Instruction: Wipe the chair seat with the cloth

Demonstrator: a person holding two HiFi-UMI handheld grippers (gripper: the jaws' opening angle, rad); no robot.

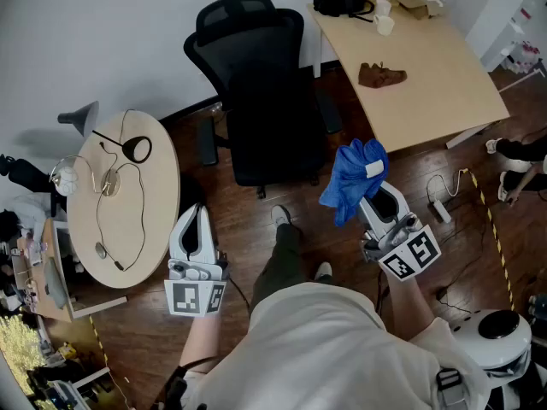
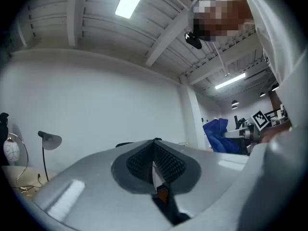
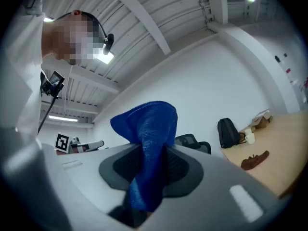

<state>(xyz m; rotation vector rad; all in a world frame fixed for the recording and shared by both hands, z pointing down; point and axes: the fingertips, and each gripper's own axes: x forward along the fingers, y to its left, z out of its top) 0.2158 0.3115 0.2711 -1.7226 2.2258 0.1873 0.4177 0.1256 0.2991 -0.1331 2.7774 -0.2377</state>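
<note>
The blue cloth [image 1: 349, 176] is being held up in the air by the right tongs [image 1: 373, 191]. In the right gripper view the jaws are being pressed onto a bunched fold of it, with the rest spilling out above and below the pads. It is hanging to the right of the black office chair [image 1: 253, 75] and nearer the person, over the wooden floor [image 1: 342, 246], and it is not touching the chair.

The left tongs [image 2: 154, 160] are being carried with the jaws drawn together and nothing between them; only a thin slit is showing between the ribbed pads. They are being held in front of the chair and to its left, just beside the round bench [image 1: 158, 203] that stands on that side.

The chair seat [image 1: 272, 139] is lying bare and dark, facing the person, with no cloth on it. No wiping mark or damp streak can be made out on it.

By these views, only the picking-up of the cloth is done. The wiping itself is judged not yet begun: the cloth is yet to be brought over to the seat, lowered onto it and drawn across the surface.
</note>
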